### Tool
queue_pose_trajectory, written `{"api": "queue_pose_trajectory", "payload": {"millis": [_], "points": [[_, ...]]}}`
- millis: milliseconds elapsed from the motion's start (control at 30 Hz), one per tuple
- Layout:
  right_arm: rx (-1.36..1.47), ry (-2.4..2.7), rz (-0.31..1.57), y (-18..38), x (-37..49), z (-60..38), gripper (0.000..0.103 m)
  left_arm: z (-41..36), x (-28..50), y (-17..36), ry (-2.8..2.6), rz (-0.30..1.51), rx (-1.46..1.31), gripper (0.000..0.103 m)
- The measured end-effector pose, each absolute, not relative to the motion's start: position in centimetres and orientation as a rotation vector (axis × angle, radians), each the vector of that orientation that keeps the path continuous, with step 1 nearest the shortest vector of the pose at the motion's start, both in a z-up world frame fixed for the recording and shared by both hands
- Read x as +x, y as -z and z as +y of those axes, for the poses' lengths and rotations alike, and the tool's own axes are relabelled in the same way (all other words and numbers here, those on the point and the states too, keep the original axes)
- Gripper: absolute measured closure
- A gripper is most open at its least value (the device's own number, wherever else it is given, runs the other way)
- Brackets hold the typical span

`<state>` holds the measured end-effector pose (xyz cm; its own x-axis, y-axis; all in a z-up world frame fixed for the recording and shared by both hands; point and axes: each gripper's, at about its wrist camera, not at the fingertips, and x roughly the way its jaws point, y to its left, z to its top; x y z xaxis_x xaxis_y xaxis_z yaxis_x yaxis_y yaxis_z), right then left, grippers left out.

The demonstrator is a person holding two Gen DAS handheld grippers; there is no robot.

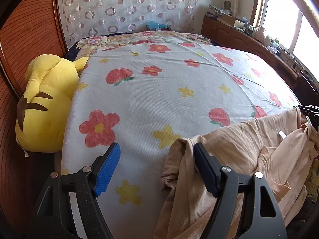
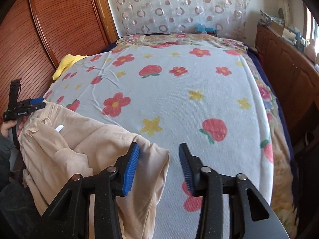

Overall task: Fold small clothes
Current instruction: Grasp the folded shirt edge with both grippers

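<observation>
A beige garment (image 1: 239,149) lies crumpled at the near edge of the bed (image 1: 159,99), spilling partly over the side, so its lower part drops out of both views and its full shape cannot be made out. A small white label (image 1: 282,135) shows on its upper fold.

The left tongs (image 1: 157,169) stand wide apart over the flowered blanket; their right blue pad sits against a raised fold of the garment, while the left pad hangs over bare blanket, so nothing is pinched between them. In the right wrist view these same tongs (image 2: 35,102) appear only small and side-on at the far corner of the cloth, with a bit of the hand (image 2: 7,128) behind them, too small to judge contact.

The right tongs (image 2: 159,167) stand moderately open. Their left pad lies just beside or on the garment's right edge; whether it touches is hard to tell, and the right pad is over the blanket, clear of the cloth. In the left wrist view they are cut off at the frame edge.

A yellow plush toy (image 1: 45,107) lies wedged between the bed and the wooden wall panel (image 1: 24,39), mostly hidden in the right view. A bright window (image 1: 283,14) washes out the cluttered cabinet (image 1: 239,33) below it
</observation>
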<state>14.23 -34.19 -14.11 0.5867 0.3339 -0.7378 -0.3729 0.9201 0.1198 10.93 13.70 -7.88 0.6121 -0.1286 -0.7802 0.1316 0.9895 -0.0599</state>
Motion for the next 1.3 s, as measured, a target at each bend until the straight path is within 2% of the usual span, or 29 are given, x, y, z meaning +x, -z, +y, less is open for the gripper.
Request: {"api": "queue_pose_trajectory", "payload": {"millis": [33, 67, 233, 433, 500, 567, 667, 700, 733, 767, 800, 967, 1067, 1233, 1267, 1300], "points": [[-0.041, -0.432, 0.846, 14.1, 14.2, -34.1, 0.09, 13.7, 10.9, 8.0, 0.152, 0.898, -0.002, 0.027], [-0.032, -0.452, 0.839, 14.0, 14.0, -34.0, 0.095, 13.7, 10.9, 8.0, 0.153, 0.896, -0.006, 0.027], [-0.024, -0.337, 0.723, 12.3, 11.9, -35.4, 0.097, 13.9, 10.8, 8.2, 0.153, 0.883, -0.012, 0.027], [-0.03, -0.329, 0.726, 12.7, 11.9, -35.2, 0.096, 13.9, 10.8, 8.1, 0.151, 0.882, -0.013, 0.027], [-0.034, -0.336, 0.723, 12.8, 12.1, -35.1, 0.088, 13.9, 10.8, 8.1, 0.151, 0.886, -0.012, 0.027], [-0.042, -0.327, 0.729, 12.9, 12.3, -35.1, 0.069, 13.8, 10.6, 8.1, 0.157, 0.893, -0.015, 0.027], [-0.061, -0.305, 0.738, 13.3, 12.5, -34.8, 0.057, 13.6, 10.5, 7.8, 0.187, 0.894, -0.022, 0.027], [-0.066, -0.301, 0.745, 13.4, 12.5, -34.8, 0.057, 13.4, 10.4, 7.7, 0.199, 0.892, -0.025, 0.029], [-0.069, -0.305, 0.757, 13.6, 12.8, -34.6, 0.056, 13.3, 10.4, 7.6, 0.21, 0.889, -0.026, 0.036], [-0.069, -0.31, 0.77, 13.9, 13.0, -34.6, 0.055, 13.2, 10.4, 7.4, 0.213, 0.879, -0.024, 0.047], [-0.068, -0.315, 0.781, 14.1, 13.3, -34.4, 0.055, 13.0, 10.3, 7.2, 0.212, 0.873, -0.018, 0.052], [-0.046, -0.348, 0.8, 14.5, 13.8, -34.3, 0.055, 12.8, 10.5, 7.0, 0.223, 0.884, -0.014, 0.053], [-0.064, -0.351, 0.813, 14.8, 13.8, -34.0, 0.046, 12.7, 10.6, 7.3, 0.232, 0.9, -0.01, 0.053], [-0.074, -0.353, 0.83, 15.3, 13.9, -33.9, 0.046, 12.5, 10.4, 7.7, 0.24, 0.923, 0.006, 0.053], [-0.07, -0.357, 0.829, 15.3, 13.9, -33.9, 0.046, 12.4, 10.3, 7.6, 0.248, 0.926, 0.007, 0.061], [-0.056, -0.373, 0.827, 15.4, 13.9, -33.9, 0.046, 12.2, 10.2, 7.6, 0.277, 0.928, 0.008, 0.073]]}}
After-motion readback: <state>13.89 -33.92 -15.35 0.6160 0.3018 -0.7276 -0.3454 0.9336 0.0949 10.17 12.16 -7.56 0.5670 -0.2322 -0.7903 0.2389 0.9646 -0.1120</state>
